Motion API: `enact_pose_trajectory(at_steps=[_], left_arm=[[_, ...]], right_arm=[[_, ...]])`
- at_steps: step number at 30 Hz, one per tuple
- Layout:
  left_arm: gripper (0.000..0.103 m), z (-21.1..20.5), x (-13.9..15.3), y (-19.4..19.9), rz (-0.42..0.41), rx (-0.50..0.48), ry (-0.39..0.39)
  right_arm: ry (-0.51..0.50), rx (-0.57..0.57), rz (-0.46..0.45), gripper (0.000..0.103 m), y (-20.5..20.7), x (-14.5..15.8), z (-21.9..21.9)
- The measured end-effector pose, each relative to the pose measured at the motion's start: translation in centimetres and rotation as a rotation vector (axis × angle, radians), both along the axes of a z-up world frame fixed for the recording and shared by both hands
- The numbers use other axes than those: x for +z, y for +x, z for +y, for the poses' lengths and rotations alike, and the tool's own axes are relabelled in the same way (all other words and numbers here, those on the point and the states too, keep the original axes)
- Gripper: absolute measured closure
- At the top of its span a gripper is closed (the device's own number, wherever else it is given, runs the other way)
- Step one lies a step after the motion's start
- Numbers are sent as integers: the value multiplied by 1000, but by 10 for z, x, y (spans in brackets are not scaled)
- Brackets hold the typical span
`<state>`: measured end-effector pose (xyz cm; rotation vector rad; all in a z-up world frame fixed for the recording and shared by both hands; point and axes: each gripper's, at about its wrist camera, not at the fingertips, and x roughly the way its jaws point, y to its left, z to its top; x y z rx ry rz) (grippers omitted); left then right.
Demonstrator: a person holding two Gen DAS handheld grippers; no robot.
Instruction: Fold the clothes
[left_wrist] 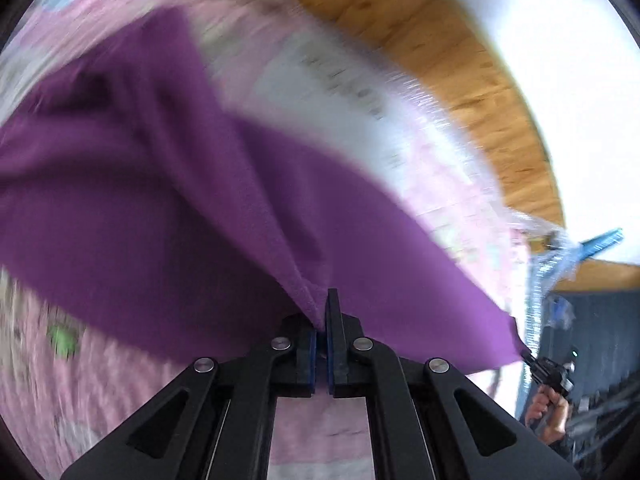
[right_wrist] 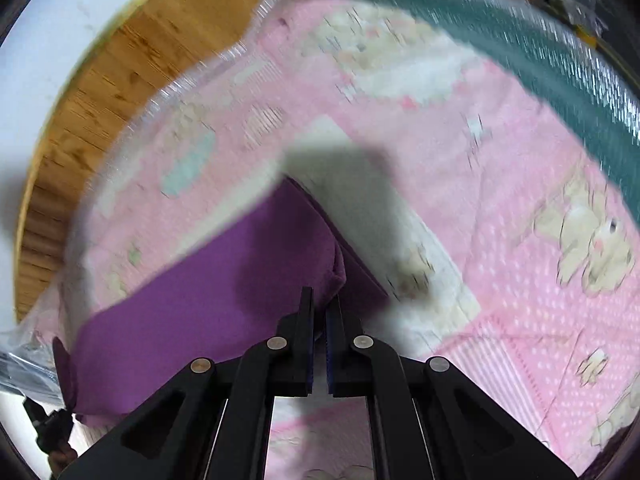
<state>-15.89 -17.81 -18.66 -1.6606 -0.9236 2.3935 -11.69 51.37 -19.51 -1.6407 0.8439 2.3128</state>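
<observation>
A purple garment hangs stretched above a pink quilt. My left gripper is shut on a bunched edge of it, the cloth pinched between the blue pads. In the right wrist view the same purple garment spreads down to the left, and my right gripper is shut on its folded corner. The other gripper, held by a hand, shows at the cloth's far corner in the left wrist view. Both views are blurred by motion.
The pink cartoon-print quilt covers the surface below. A wooden floor runs beyond it, with a white wall behind. Clear plastic wrap lines the quilt's edge, and a teal cloth lies at the upper right.
</observation>
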Motion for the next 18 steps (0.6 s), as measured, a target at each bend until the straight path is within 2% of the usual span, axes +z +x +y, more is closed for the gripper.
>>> enact_pose_trajectory(at_steps=[3,5,7,8,9,11,12,14,18], left_arm=[[100,-1,-31,9,-61,29,-14],[99,-1,-47,11,-85,42,-22],[97,-2,-43,13,-80,47,-12],[92,-3,-40,15,-83,52,-4],[90,-6,-32,19,-70,50,10],[76,-10,-16,29,-47,43,24],[74,-13,-8,35,-34,39,28],[73,-24,6,49,-7,36,36],[73,-78,12,65,13,102,23]], right_arm=[[9,13,-49,99,-3,-20,-2],[25,15,-61,98,-3,-16,-4],[124,-19,-49,75,1,6,-6],[205,-40,-26,70,4,23,-9],[279,-51,13,67,5,40,-16],[283,29,83,66,-8,56,-48],[272,79,116,66,-15,62,-65],[188,224,134,67,-37,51,-108],[176,358,30,68,-56,-1,-158]])
